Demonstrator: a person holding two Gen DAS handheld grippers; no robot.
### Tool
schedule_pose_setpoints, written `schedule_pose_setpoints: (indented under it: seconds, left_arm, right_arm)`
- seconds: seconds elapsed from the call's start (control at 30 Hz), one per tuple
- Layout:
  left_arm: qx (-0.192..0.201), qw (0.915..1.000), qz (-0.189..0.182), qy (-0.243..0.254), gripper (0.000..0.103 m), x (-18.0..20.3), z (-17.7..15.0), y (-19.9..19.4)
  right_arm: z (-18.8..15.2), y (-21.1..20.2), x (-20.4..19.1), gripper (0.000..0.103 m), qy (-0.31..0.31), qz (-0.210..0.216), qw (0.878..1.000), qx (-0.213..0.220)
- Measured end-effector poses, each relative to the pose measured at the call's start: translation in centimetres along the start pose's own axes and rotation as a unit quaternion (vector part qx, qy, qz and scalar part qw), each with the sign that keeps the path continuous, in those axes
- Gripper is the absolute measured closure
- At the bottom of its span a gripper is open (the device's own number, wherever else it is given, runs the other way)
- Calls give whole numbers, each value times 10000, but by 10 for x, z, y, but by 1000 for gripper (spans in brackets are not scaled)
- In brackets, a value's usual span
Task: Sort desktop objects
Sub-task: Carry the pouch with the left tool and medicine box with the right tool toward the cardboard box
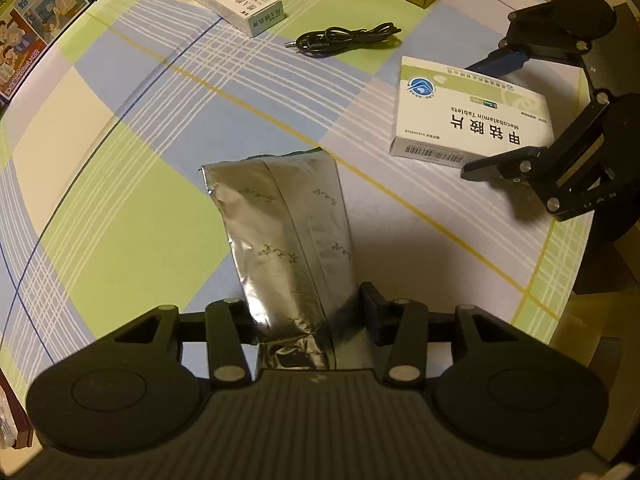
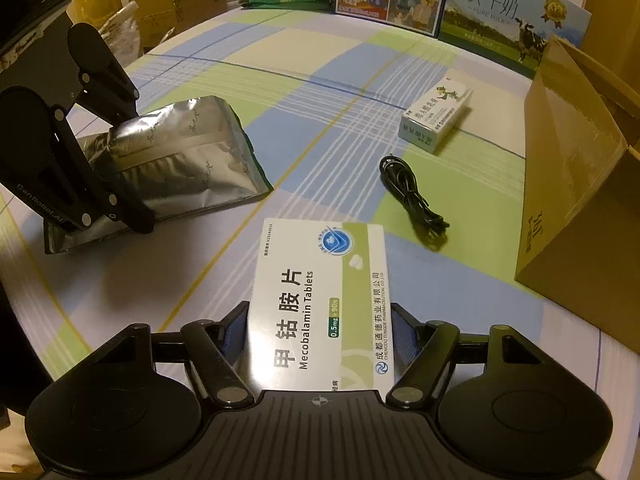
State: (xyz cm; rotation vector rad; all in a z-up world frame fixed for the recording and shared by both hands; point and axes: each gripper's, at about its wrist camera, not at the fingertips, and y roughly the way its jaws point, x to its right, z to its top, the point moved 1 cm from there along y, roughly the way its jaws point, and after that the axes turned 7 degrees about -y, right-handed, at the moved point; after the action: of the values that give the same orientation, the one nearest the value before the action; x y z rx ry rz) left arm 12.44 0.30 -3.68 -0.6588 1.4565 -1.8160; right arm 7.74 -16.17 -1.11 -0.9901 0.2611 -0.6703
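A silver foil pouch [image 1: 288,232] lies on the plaid tablecloth [image 1: 120,220], its near end crumpled between the fingers of my left gripper [image 1: 308,308], which is shut on it. In the right wrist view the same pouch [image 2: 192,152] sits at the left, with the left gripper [image 2: 138,156] clamped over its end. A white and green Mecobalamin tablet box [image 2: 320,300] lies flat between the blue pads of my right gripper [image 2: 320,320], which is shut on its long sides. The left wrist view shows that box [image 1: 472,112] at the right, with the right gripper [image 1: 470,120] around it.
A small white and green carton [image 2: 436,116] and a coiled black cable [image 2: 412,200] lie further out on the cloth. A brown cardboard box [image 2: 580,200] stands at the right. Milk cartons [image 2: 512,20] line the far edge, with bags and boxes beyond.
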Motion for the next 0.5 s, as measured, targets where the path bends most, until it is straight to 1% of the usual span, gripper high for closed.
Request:
schedule_pose_setpoints:
  seconds: [0.13,0.2,0.37,0.5]
  left_arm:
    - [30,10000,43,29,65,1,-1,-1]
    - [65,9999,95,39,69,2,-1,-3]
    - [60,9997,234,106,70,4,-5,-7]
    - [97,9996,251,113,70,7,-7,-13]
  right_arm:
    - [0,-4,0,35,-28,-121,9999,60]
    - [0,-8,2,35,10,-136,9998,107]
    - [0,-16,4,35,56,-180,9997,168]
    - [-1,-20,3,35,76,-199,9996,185]
